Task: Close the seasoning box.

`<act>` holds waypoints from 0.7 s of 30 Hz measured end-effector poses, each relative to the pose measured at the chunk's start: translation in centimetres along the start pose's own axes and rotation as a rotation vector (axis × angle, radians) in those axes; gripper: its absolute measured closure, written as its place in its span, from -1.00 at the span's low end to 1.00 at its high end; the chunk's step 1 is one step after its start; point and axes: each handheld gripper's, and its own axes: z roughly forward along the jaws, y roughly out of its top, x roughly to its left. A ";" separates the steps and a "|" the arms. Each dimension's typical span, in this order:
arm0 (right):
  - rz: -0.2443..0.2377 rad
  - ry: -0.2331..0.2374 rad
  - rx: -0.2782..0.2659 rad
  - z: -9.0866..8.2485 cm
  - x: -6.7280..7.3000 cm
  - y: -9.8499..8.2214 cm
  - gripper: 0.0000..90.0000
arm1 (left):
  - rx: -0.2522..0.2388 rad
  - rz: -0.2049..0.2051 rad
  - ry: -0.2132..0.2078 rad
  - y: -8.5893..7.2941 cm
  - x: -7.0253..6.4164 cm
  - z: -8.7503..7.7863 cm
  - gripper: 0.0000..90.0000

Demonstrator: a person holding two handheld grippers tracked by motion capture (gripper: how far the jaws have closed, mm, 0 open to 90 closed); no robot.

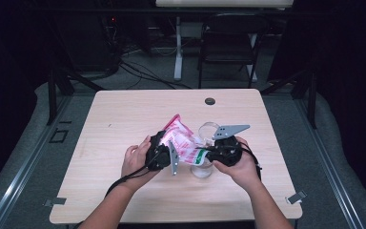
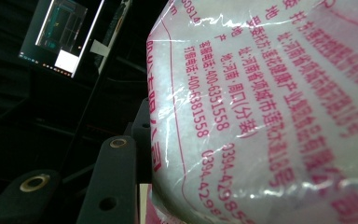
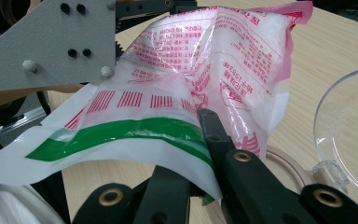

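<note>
A plastic bag (image 1: 181,138) with pink print, a green stripe and white grains inside hangs above the table (image 1: 124,109) between both grippers. My left gripper (image 1: 163,152) clamps the bag's full body; in the left gripper view the bag (image 2: 270,116) bulges against one black finger (image 2: 114,182), and the other finger is hidden behind it. My right gripper (image 1: 210,151) is shut on the bag's flat white-and-green edge (image 3: 121,135), one finger (image 3: 214,130) lying on top of the film. A clear glass container (image 1: 204,167) stands just under the bag.
The container's clear rim (image 3: 349,126) and a tan ring (image 3: 286,163) lie to the right of my right jaws. A round black grommet (image 1: 210,101) sits in the far table edge. A folding chair (image 1: 228,43) and desk legs stand beyond the table.
</note>
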 end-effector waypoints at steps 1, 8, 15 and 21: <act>0.000 0.000 0.000 0.0 0.0 0.0 1.00 | -0.001 0.002 0.003 0.0 0.0 0.0 0.33; 0.003 0.000 -0.002 -0.1 0.0 -0.1 1.00 | 0.013 0.052 0.015 0.3 0.3 -0.3 0.33; 0.003 0.000 -0.002 -0.1 0.0 -0.1 1.00 | 0.015 0.077 0.027 0.4 0.4 -0.4 0.33; 0.005 0.004 -0.004 -0.1 0.0 -0.1 1.00 | 0.014 0.108 0.043 0.5 0.5 -0.6 0.33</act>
